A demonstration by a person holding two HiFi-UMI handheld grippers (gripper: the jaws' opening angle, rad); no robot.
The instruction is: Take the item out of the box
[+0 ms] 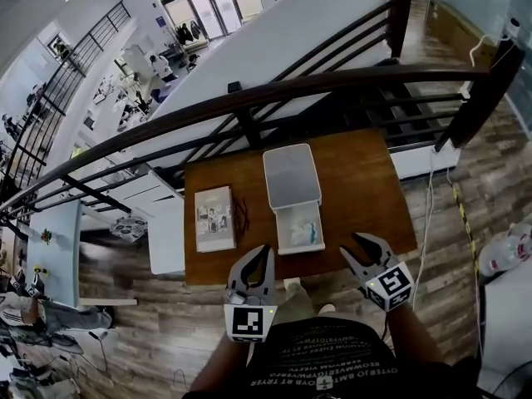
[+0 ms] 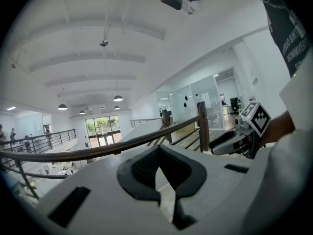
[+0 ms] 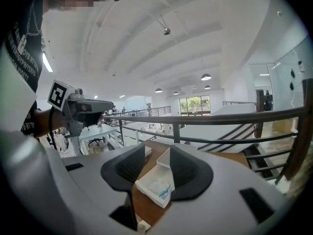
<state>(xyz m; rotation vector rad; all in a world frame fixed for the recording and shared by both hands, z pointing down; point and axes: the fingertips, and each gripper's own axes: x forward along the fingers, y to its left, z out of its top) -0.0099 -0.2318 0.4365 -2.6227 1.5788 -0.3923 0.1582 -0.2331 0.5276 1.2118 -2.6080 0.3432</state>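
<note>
- Wooden-topped table (image 1: 366, 198) is standing on a plank floor against a dark railing (image 1: 249, 98), and a bright open hall is showing beyond and below the rail.
- You are standing at the table's near edge, holding both grippers just short of it, one on each side of the box.
- Nothing is lying between either gripper and the box; the railing is running along the far side, behind it.
- To the left of the box, a flat printed booklet (image 1: 214, 219) is lying on the wood, with a thin dark cord (image 1: 242, 214) just beside it on the right.
- A low white unit (image 1: 166, 239) is sitting against the table's left edge, and a white cable (image 1: 428, 223) is trailing across the floor to the right.
- The white box (image 1: 280, 231) is sitting near the middle of the table towards you, its lid (image 1: 291, 173) swung open on the far side.
- The item (image 1: 303, 233), a small pale packet with a touch of teal, is lying inside the open box.
- Your left gripper (image 1: 256, 264) is keeping its jaws apart with nothing between them.
- Your right gripper (image 1: 353, 248) is also standing open and empty; the box is showing beyond its jaws, untouched.
</note>
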